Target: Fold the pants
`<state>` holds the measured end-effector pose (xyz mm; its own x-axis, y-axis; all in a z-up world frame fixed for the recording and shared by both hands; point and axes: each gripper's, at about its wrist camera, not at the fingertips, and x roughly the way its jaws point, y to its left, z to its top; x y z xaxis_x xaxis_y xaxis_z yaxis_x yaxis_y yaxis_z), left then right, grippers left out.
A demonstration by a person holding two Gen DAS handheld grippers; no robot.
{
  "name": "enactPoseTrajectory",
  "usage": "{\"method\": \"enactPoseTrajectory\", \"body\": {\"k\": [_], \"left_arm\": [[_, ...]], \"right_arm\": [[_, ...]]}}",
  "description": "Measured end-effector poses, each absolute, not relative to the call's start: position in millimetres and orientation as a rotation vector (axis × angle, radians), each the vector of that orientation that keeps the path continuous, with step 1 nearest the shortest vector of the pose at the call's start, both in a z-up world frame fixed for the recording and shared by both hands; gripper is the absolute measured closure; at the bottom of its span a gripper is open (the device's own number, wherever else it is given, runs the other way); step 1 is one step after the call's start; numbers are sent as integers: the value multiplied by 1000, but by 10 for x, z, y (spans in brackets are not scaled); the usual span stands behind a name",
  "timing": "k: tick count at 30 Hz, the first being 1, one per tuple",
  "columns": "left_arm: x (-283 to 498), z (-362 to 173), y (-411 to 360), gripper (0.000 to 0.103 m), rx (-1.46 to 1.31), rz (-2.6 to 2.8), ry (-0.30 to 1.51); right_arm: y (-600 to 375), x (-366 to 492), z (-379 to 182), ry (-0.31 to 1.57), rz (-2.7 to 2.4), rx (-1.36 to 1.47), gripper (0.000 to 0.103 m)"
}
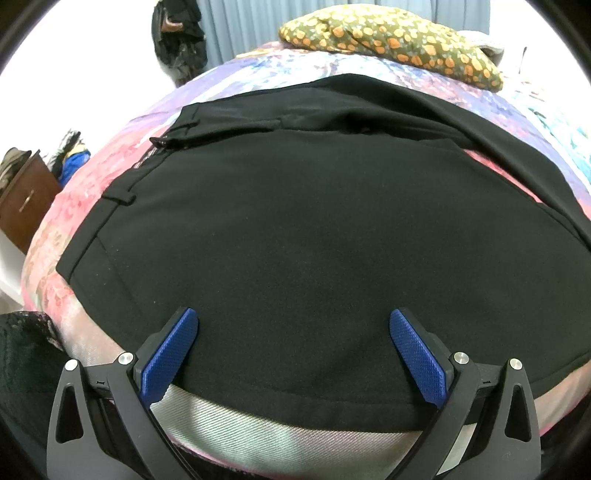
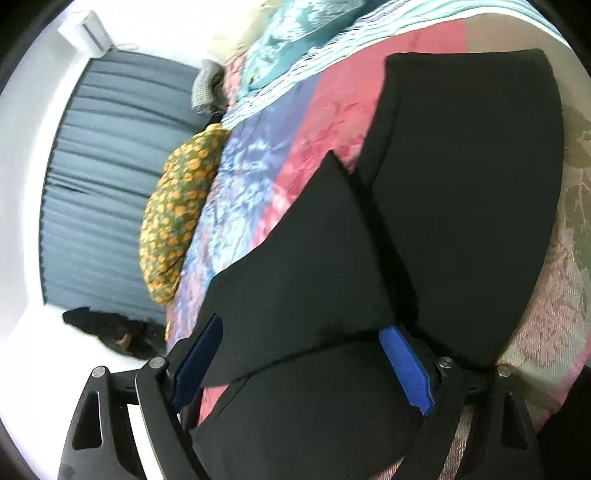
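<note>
Straight ahead of my left tongs the bed runs off under a patchwork bedspread (image 1: 110,206), pink close by and purple and blue further out. Past that, ahead and to the right, there's a green pillow with orange spots (image 1: 399,40) up against blue-grey curtains (image 1: 240,26). Far left is a brown wooden cabinet (image 1: 26,206) by a white wall, dark clothes (image 1: 181,40) hanging up above it. From my right tongs a white AC unit (image 2: 86,31) sits high on the wall, off to the left. Room's pretty bright overall.
</note>
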<state>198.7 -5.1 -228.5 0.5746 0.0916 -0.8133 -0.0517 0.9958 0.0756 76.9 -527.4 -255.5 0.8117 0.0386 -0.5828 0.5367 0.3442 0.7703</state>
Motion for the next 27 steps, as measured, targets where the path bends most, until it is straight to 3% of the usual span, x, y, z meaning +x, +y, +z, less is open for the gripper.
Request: {"method": "enactPoseTrajectory", "body": {"k": [3, 5, 6, 8, 11, 16, 22, 24, 27], "left_arm": [[2021, -2260, -38, 0, 38, 76, 978], [2069, -2214, -27, 1, 29, 71, 1013], [2103, -2178, -26, 1, 18, 61, 1038], [2196, -2069, -26, 1, -37, -13, 1073], [2523, -1796, -70, 1, -131, -138, 1055], [3664, -1356, -209, 1, -279, -203, 1010], [4829, -1641, -243, 2, -420, -54, 1111], [4990, -1797, -199, 8, -485, 0, 1131], [5155, -2013, -175, 26, -589, 45, 1157]], "right_arm": [[-5210, 835, -2509, 589, -389, 1114, 19], [-5159, 865, -2484, 621, -444, 1038, 37], [-5166, 871, -2490, 624, -452, 1031, 41], [-5239, 879, -2520, 615, -420, 1064, 67], [-5368, 867, -2554, 626, -402, 1076, 92], [-5299, 903, -2172, 548, -303, 933, 95], [-5204, 859, -1885, 470, -216, 835, 95], [-5241, 814, -1891, 450, -186, 870, 95], [-5319, 748, -1935, 433, -169, 928, 95]]}}
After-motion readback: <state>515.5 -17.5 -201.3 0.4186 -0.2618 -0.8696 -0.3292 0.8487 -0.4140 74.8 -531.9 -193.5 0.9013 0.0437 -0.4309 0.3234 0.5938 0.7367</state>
